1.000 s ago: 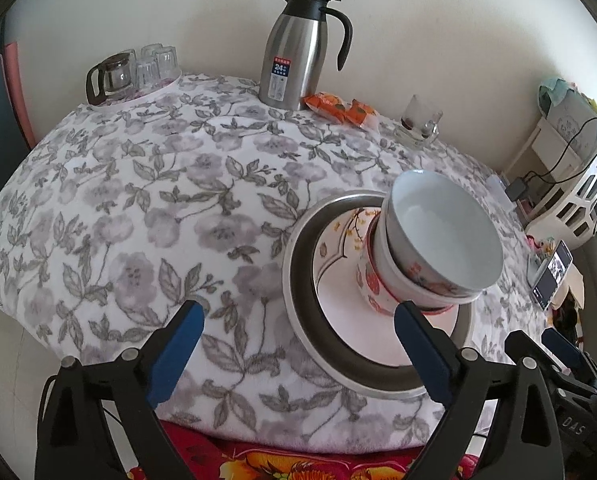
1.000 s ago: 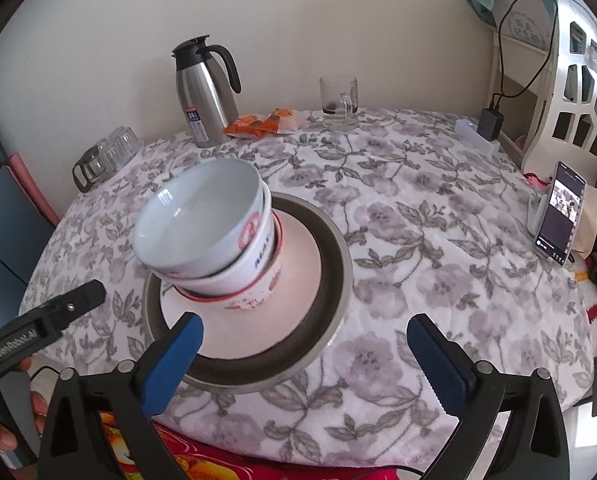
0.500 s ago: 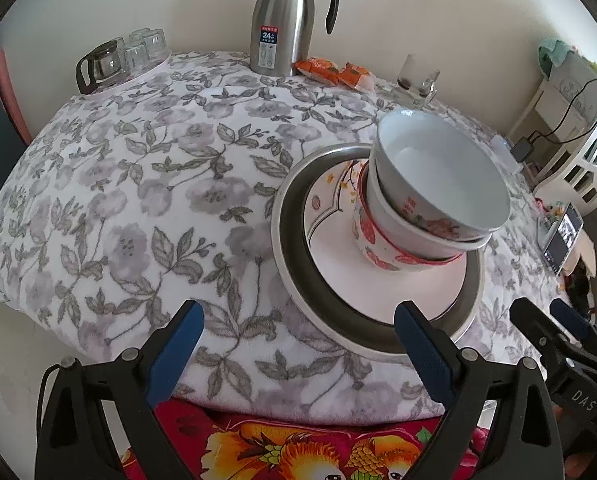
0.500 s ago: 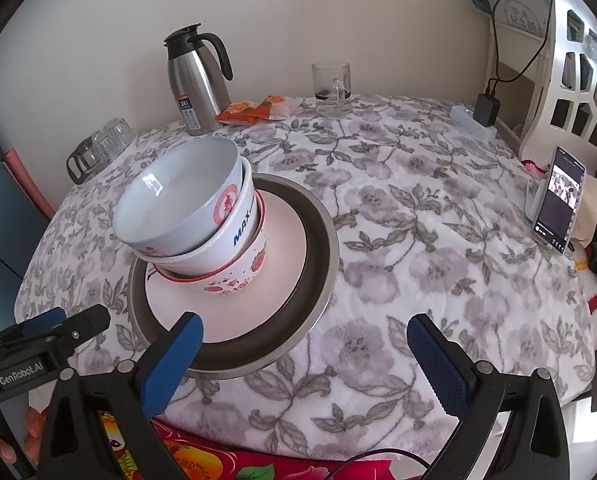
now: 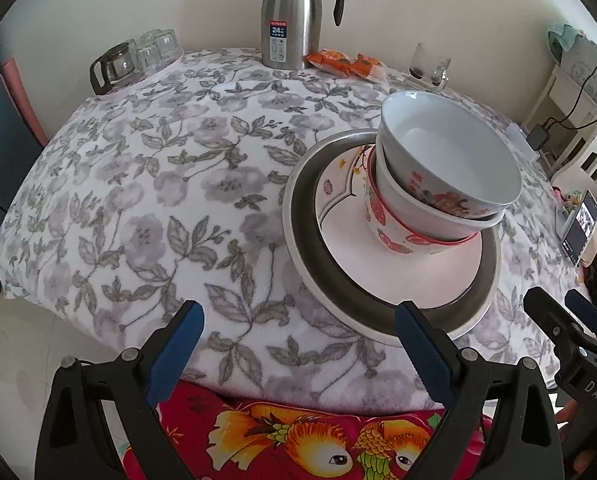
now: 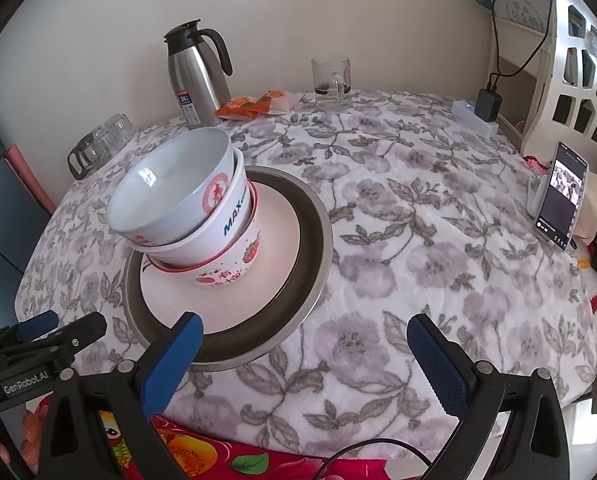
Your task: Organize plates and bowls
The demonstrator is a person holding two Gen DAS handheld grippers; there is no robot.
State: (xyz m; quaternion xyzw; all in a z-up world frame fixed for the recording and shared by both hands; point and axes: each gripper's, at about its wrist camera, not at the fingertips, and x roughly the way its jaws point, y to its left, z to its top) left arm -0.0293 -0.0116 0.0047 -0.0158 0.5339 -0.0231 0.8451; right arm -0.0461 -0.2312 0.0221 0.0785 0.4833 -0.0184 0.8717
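Three nested bowls (image 5: 438, 188) sit on stacked plates (image 5: 378, 276).

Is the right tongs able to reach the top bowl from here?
Probably yes. The right tongs are open and empty, and nothing stands between them and the top bowl, which sits tilted and uncovered on the stack.

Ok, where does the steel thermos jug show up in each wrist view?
Left wrist: steel thermos jug at top centre, by the wall.
Right wrist: steel thermos jug at upper left, by the wall.
Shared landmark: the orange snack packets lie right beside it.
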